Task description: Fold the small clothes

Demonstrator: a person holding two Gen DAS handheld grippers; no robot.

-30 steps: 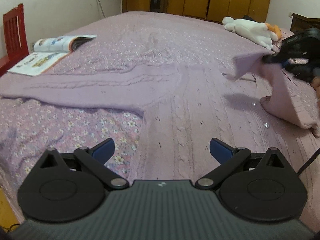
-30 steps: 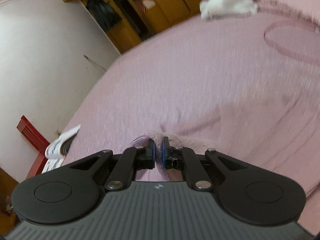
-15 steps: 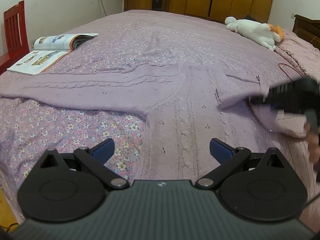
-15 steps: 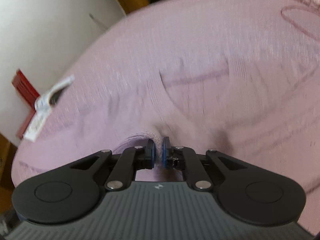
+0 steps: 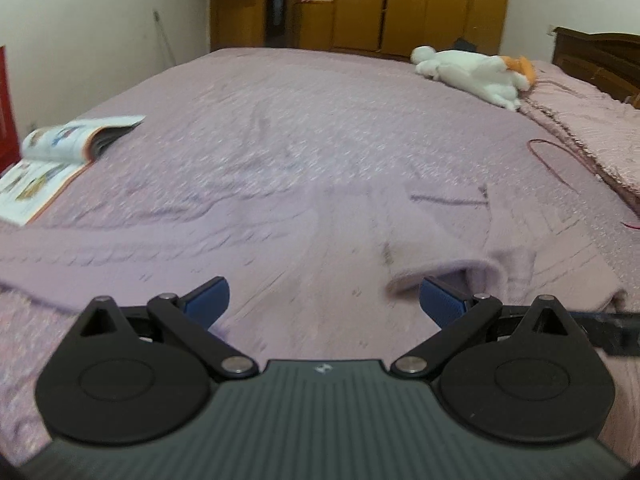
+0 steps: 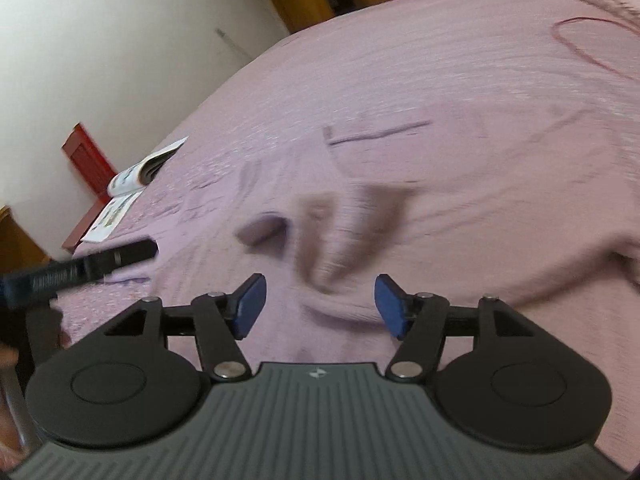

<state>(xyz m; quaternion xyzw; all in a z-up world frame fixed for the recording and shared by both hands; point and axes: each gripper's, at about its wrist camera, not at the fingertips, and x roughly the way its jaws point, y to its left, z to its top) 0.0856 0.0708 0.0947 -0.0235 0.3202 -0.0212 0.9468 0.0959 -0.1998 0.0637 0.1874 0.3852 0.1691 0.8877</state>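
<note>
So, biggest first: I've got one bed [image 5: 320, 92] filling both views, under a lilac floral bedspread, with a row of brown wardrobes [image 5: 420, 4] against the far wall. On the bed lies one lilac cable-knit sweater [image 5: 312, 240], spread flat. Its long axis runs side to side in my left wrist view: one sleeve [image 5: 100, 248] stretches straight out toward the left edge, while the other sleeve [image 5: 460, 256] is folded back across the body on the right, its cuff lying just ahead of my left gripper's right pad. The hem end sits nearest me, the neck end points toward the wardrobes.

Smaller things, one of each: a white stuffed toy [image 5: 472, 72] with an orange patch near the headboard, an open magazine [image 5: 56, 160] at the left edge, and a thin red cord [image 5: 556, 164] looping on the right.

My left gripper [image 5: 324, 300] hovers low over the sweater's body with its jaws spread wide, nothing between them. My right gripper [image 6: 320, 304] has just been opening; its jaws are apart, with the folded sleeve lying blurred ahead of them and not pinched.
</note>
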